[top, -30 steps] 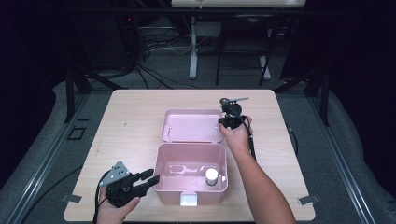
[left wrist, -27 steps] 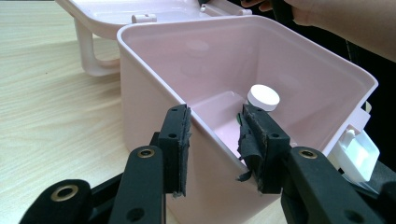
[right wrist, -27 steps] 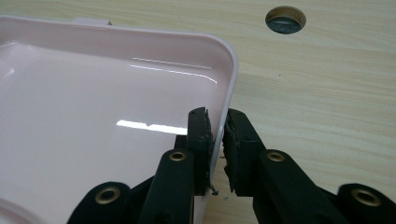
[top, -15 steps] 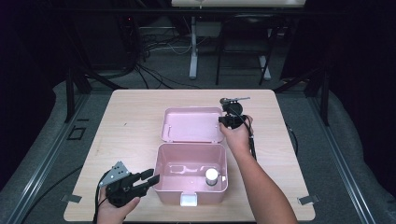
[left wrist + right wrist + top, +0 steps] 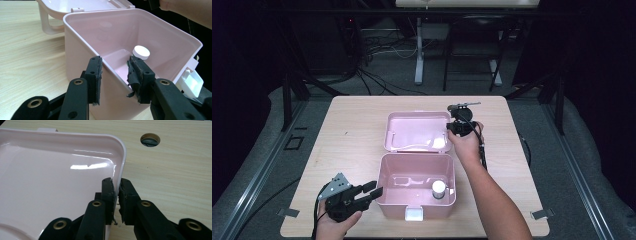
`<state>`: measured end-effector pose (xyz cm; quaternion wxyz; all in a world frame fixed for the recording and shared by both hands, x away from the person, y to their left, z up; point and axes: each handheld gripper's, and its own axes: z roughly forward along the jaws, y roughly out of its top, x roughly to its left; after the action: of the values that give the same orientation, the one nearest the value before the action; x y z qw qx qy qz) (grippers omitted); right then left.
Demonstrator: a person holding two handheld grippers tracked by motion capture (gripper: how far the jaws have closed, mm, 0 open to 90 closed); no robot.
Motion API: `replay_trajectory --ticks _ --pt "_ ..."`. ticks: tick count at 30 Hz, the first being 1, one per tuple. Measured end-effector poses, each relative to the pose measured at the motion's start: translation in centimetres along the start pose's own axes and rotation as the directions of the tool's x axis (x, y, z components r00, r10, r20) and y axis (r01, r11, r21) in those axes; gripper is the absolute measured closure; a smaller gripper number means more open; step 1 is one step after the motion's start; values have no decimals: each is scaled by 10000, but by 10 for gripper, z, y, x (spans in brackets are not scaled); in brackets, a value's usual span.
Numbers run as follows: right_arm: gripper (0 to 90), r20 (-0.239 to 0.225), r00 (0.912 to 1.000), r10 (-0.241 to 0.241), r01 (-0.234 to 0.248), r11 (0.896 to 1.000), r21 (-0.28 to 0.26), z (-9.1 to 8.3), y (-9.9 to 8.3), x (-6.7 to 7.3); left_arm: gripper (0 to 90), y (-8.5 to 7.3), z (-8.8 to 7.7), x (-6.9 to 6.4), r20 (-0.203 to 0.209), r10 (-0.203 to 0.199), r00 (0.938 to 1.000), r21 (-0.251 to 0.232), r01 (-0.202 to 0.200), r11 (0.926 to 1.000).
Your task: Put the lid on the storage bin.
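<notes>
Tongs in the right hand (image 5: 116, 185) pinch the rim of the open pink lid (image 5: 55, 185) at its far right corner, one jaw inside the lid and one outside; the jaws have just been closing on that edge. In the high view these right tongs (image 5: 454, 126) sit at the lid's (image 5: 414, 131) right side, towards the far edge of the bench (image 5: 352, 135). The lid lies flat, hinged back from the pink box (image 5: 416, 184), so I judge the coming move to be a swing of it up and towards the person over the box. The hinge line runs left to right across the bench, and the right hand is the nearer one to the lid.

The left tongs (image 5: 114, 71) stand spread, straddling the near left wall of the box (image 5: 82, 52), steadying it. Inside stands a small white-capped bottle (image 5: 141, 52) near the right wall. Nothing stands above the box in the lid's path, and bare bench lies to either side.
</notes>
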<state>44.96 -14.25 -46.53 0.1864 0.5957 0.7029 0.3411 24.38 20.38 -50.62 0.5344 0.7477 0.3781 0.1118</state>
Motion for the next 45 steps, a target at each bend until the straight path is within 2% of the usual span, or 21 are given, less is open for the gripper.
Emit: replay_trajectory --ticks 13,21,30,45 --pt "841 62 9997 -235 237 9987 -451 -14 3 2 629 0 0 0 11 37 10000 60 -37 10000" --pt "846 -98 9996 -283 276 9971 -712 -26 4 2 630 0 0 0 -11 40 10000 62 -40 10000" --pt "852 -213 9984 -529 501 9918 -1177 -38 6 4 628 0 1 0 -70 3 10000 -38 -3 10000" --pt "858 -294 9960 -848 788 9831 -1652 -51 6 8 618 -1 2 -1 -61 -128 9999 -73 127 9999"
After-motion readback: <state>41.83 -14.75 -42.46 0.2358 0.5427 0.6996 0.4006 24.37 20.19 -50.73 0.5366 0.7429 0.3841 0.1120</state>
